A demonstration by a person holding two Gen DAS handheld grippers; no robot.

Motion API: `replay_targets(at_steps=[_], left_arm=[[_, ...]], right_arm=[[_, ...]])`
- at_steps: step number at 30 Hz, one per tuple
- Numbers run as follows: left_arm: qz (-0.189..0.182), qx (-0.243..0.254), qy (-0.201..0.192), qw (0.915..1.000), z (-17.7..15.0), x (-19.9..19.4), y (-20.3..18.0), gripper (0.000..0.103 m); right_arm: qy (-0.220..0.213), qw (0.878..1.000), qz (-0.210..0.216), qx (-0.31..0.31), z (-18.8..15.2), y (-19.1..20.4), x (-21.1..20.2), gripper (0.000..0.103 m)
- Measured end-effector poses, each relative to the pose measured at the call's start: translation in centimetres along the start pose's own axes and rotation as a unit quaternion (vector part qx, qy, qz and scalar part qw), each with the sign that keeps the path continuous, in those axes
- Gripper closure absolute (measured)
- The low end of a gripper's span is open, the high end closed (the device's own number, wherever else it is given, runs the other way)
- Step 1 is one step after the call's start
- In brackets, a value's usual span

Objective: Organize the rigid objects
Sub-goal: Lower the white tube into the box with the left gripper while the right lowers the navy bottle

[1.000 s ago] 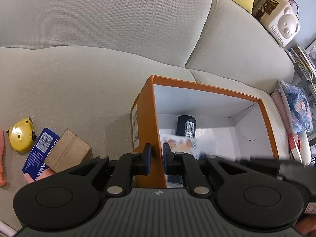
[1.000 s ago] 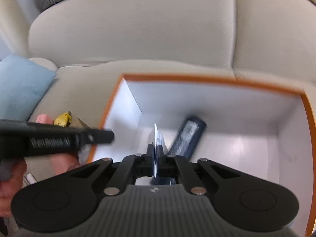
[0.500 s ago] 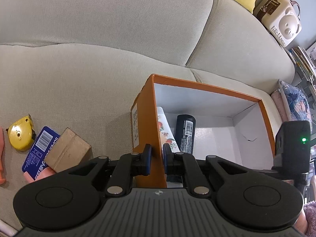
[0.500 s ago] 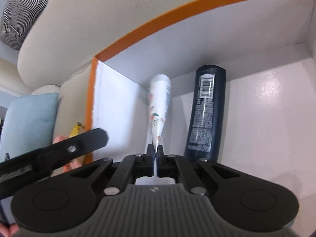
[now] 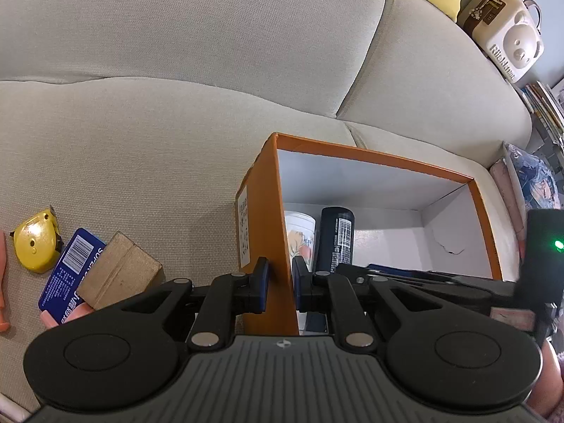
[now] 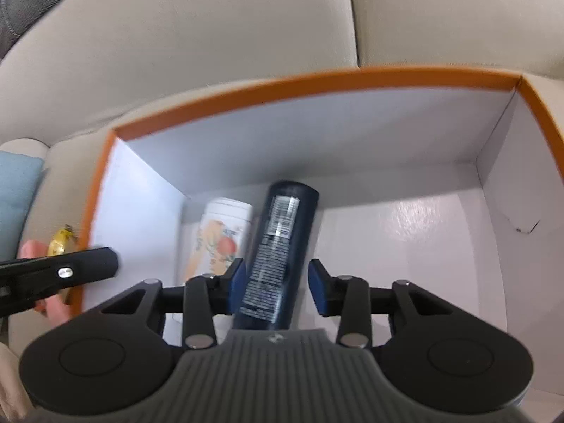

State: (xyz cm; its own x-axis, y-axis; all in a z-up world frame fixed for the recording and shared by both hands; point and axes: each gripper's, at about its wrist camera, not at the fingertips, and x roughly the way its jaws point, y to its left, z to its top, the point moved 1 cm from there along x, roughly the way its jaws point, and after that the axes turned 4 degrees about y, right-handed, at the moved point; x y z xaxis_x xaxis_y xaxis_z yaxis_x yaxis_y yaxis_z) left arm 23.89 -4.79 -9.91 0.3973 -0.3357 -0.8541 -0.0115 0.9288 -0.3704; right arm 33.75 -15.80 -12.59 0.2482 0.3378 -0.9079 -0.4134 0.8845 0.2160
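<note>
Two grippers at an orange box (image 5: 268,190) on a sofa (image 5: 176,70).

Left wrist view: the left gripper (image 5: 280,280) is clamped on the box's near side wall; beyond its fingers, inside, lie a white floral tube (image 5: 299,236) and a dark bottle (image 5: 336,239). 
Right wrist view: the right gripper (image 6: 276,283) has just been opening; its jaws stand apart over the dark bottle (image 6: 278,246), pressing nothing, the floral tube (image 6: 218,239) lying to their left.

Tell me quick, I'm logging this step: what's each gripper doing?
Left gripper: shut on the orange box wall.
Right gripper: open, jaws just opened; white tube released in the box.
</note>
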Motion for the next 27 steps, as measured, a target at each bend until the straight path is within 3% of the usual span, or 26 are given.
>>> replay_targets(at_steps=[4,11,20,22,23,27], left_arm=[[-0.001,-0.002,0.0,1.0,0.0,0.0,0.1,0.088],[0.001,-0.002,-0.001,1.0,0.1,0.1,-0.2,0.088],[-0.004,-0.005,0.0,1.0,0.0,0.0,0.0,0.088],[-0.007,-0.008,-0.001,0.9999,0.0,0.0,0.1,0.088],[-0.007,-0.008,-0.002,0.9999,0.0,0.0,0.1,0.087],[-0.005,-0.009,-0.002,1.0,0.0,0.1,-0.1,0.087]], right_arm=[[0.026,0.999,0.019,-0.01,0.9,-0.7,1.4,0.063],[0.04,0.994,0.018,-0.101,1.2,1.8,1.2,0.081],[0.031,0.996,0.021,-0.079,2.4,0.9,1.3,0.079],[0.038,0.996,0.017,-0.084,1.8,0.8,0.6,0.068],[0.042,0.995,0.009,-0.09,1.4,0.9,0.3,0.054],[0.071,0.993,0.011,-0.095,0.2,0.8,0.4,0.067]])
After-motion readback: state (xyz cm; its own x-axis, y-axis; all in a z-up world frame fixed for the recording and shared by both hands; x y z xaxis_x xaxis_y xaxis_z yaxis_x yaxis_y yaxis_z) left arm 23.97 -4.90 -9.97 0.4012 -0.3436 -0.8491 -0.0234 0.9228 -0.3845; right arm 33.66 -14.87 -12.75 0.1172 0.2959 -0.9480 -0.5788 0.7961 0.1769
